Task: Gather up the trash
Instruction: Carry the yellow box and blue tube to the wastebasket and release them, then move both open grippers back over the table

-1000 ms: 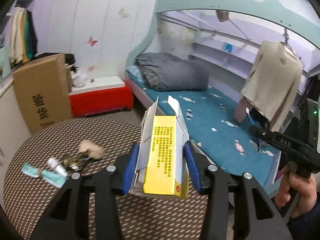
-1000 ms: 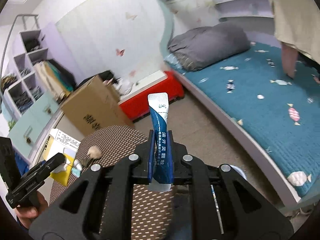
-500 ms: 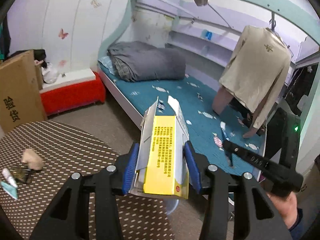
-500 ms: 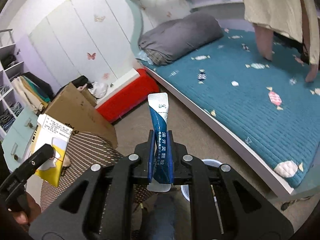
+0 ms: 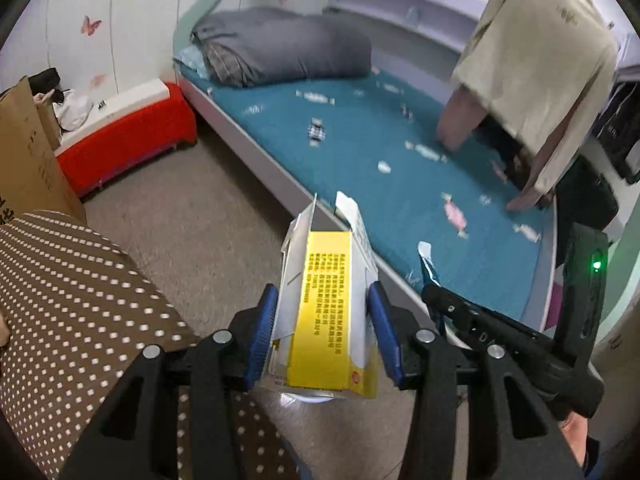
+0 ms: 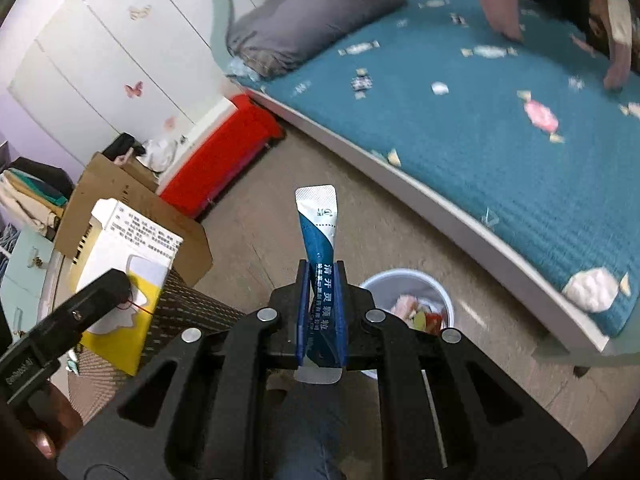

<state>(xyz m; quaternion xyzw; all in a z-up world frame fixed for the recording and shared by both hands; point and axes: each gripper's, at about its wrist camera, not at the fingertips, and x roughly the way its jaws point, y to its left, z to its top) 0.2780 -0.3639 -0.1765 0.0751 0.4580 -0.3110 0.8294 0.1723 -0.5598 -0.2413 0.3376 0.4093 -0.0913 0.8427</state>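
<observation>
Carrying trash over the bin

Pinching a yellow box [image 5: 328, 312], the left gripper [image 5: 324, 334] hangs beside the worktop [image 5: 72, 300]. Right gripper [image 6: 321, 312] pinches a blue sachet [image 6: 320, 236]; bin [image 6: 408, 280] at 2 o'clock, bed [image 6: 500, 128] beyond.

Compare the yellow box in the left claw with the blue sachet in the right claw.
The yellow box is a wide cardboard carton with its top flaps open; the blue sachet is a thin, flat, sealed stick pack. The box holds the left claw partly apart; the right claw is nearly shut on the sachet. Both are printed with Chinese text and stand up out of the claws above the floor.
</observation>
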